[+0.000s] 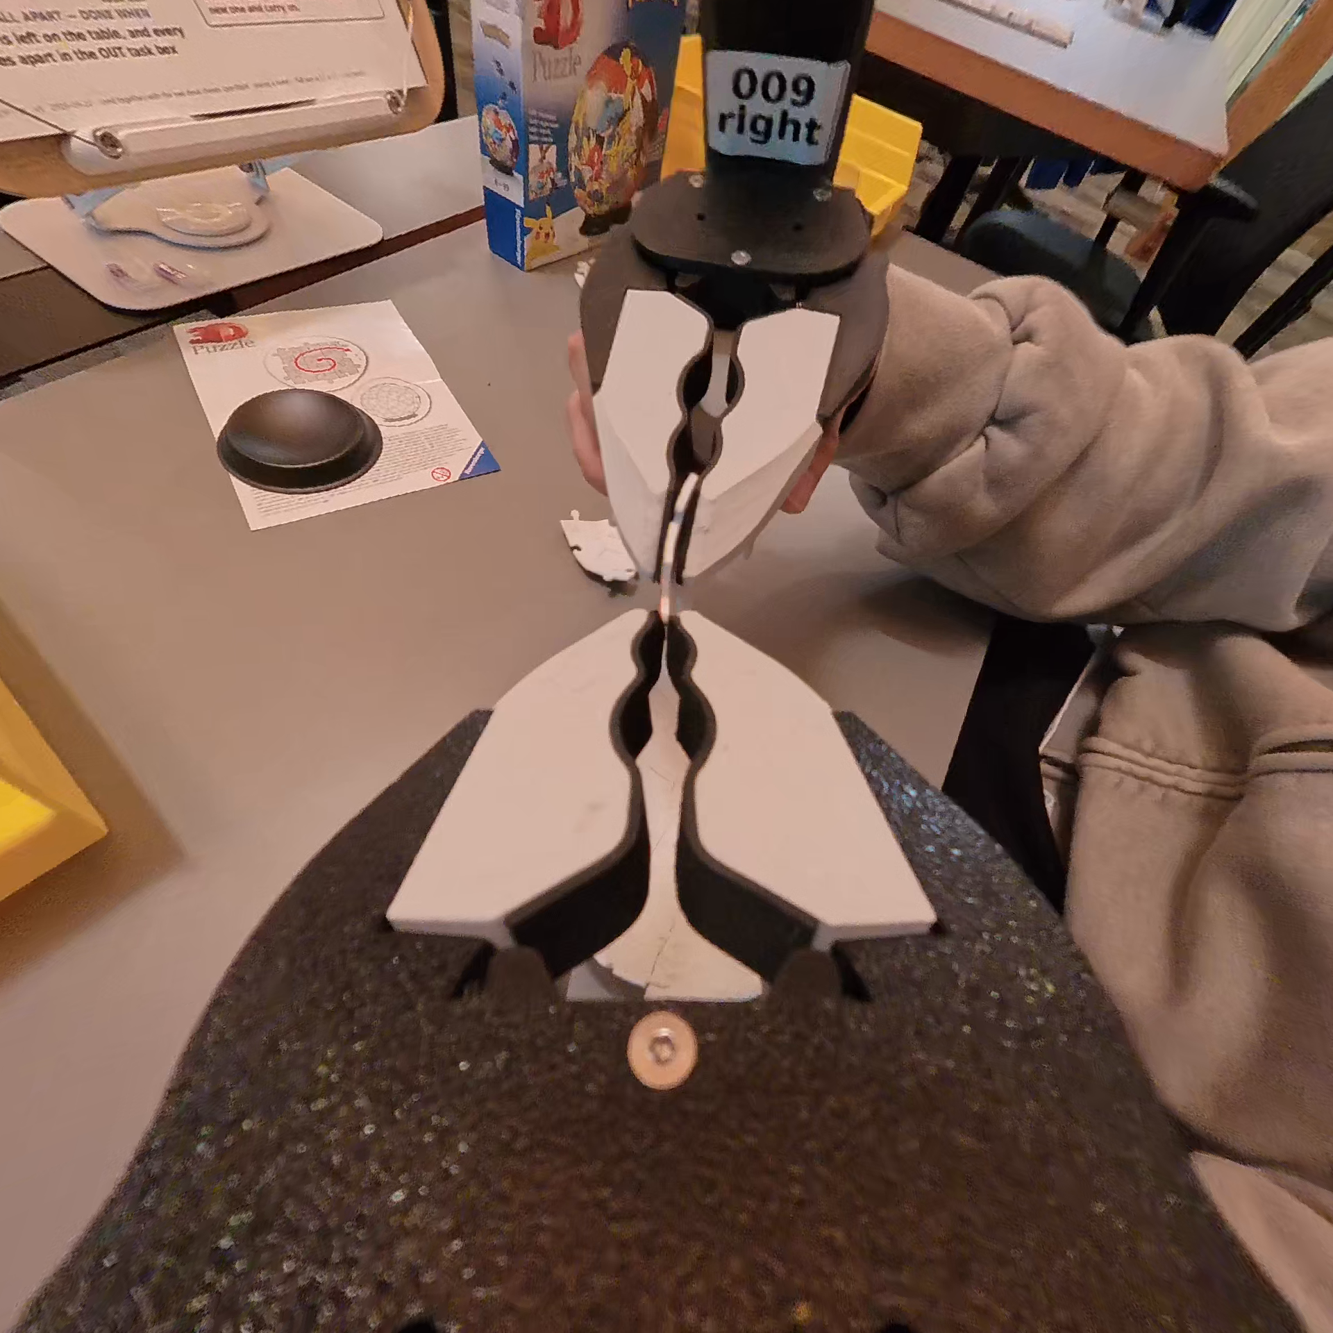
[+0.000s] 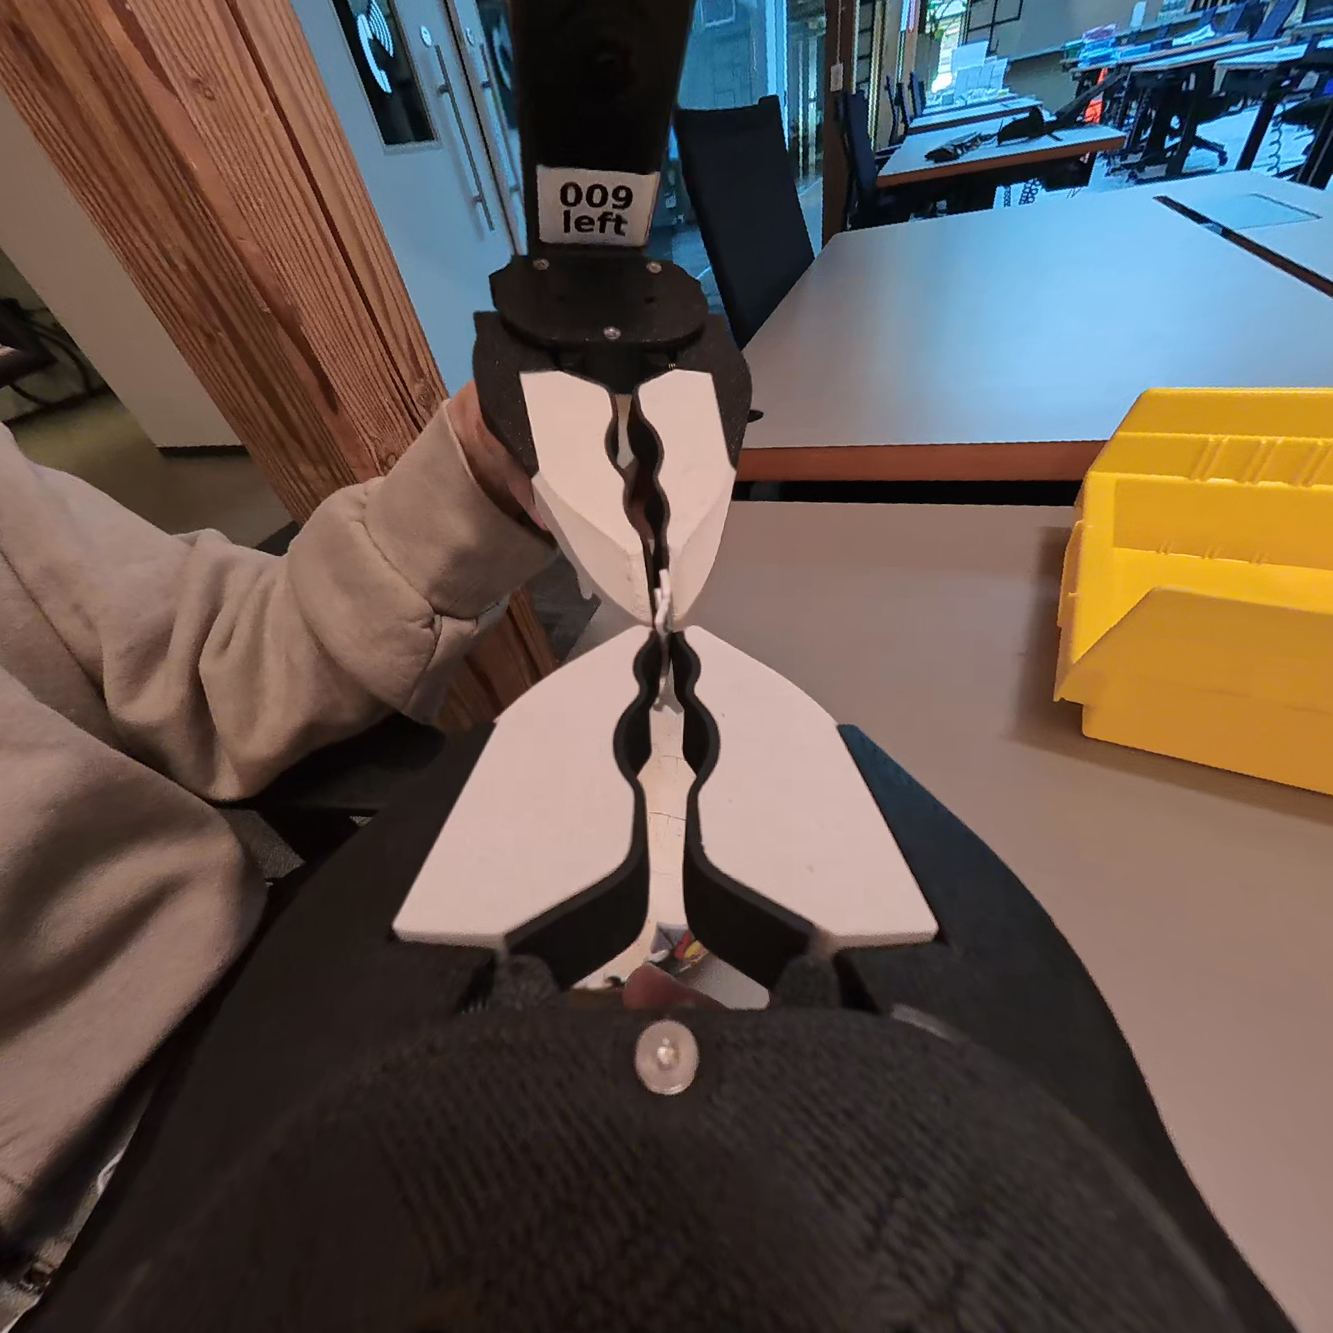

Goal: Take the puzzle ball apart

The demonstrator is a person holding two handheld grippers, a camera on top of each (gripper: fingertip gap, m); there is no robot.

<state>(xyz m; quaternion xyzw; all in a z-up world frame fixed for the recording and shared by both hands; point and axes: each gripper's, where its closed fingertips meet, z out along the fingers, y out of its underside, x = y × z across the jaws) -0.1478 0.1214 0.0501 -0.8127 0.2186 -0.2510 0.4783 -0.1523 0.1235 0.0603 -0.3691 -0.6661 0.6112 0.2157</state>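
A thin curved strip of joined puzzle pieces is held edge-on between both grippers, above the grey table. My left gripper is shut on one end, whose white back shows between its fingers. My right gripper faces it tip to tip, shut on the other end. In the right wrist view the right gripper meets the left gripper, and the strip shows white with some colour print low in the jaws. A loose white puzzle piece lies on the table under the tips.
A black ball stand sits on a printed leaflet. The puzzle box stands behind, with a yellow bin beside it. Another yellow bin is on the right. A document holder stands at the back left. Grey sleeves flank the grippers. The grippers are tip to tip, or close to it.
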